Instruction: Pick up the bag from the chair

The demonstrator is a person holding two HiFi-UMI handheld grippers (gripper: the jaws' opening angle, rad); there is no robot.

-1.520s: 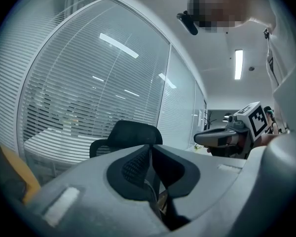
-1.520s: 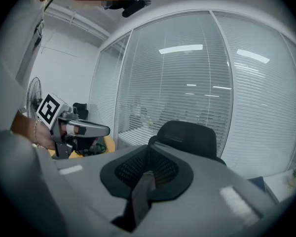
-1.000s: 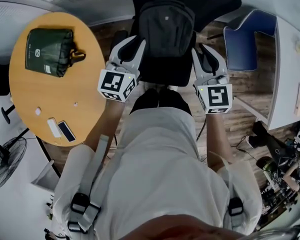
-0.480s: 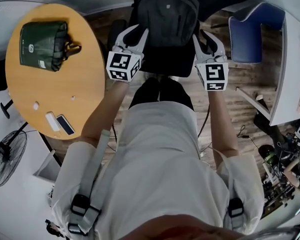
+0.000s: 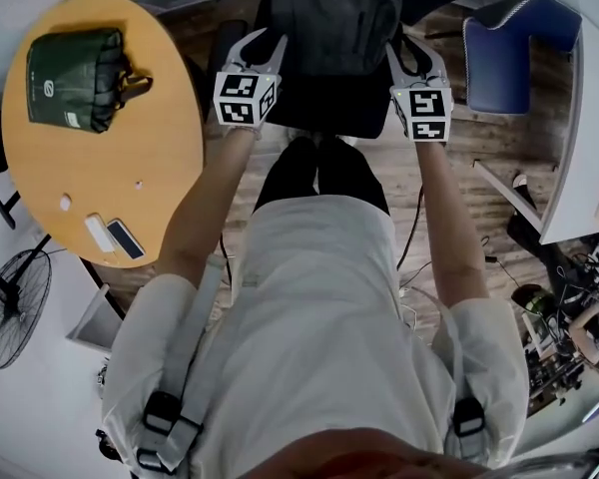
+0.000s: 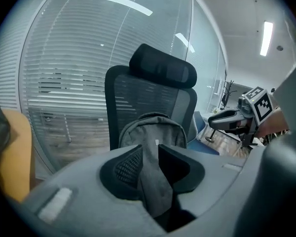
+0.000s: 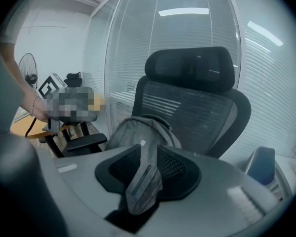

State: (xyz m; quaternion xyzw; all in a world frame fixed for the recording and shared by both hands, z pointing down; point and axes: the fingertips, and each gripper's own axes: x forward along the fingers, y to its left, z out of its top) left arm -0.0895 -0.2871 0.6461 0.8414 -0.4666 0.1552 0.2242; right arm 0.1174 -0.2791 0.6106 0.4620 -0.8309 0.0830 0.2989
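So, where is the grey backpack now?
In the head view the backpack stands at top centre on the black chair, between the left gripper and the right gripper.

No readable words anywhere. Upper left of the head view, the green bag [image 5: 75, 78] on the round table [image 5: 130, 198] carries a white round logo [image 5: 47, 89], too small to make out any lettering. The backpack [image 5: 334, 13] shows a small pale tag [image 6: 156, 142], no print legible. The left marker cube [image 5: 245, 99] and the right marker cube [image 5: 422, 114] bear black-and-white patterns, no letters.
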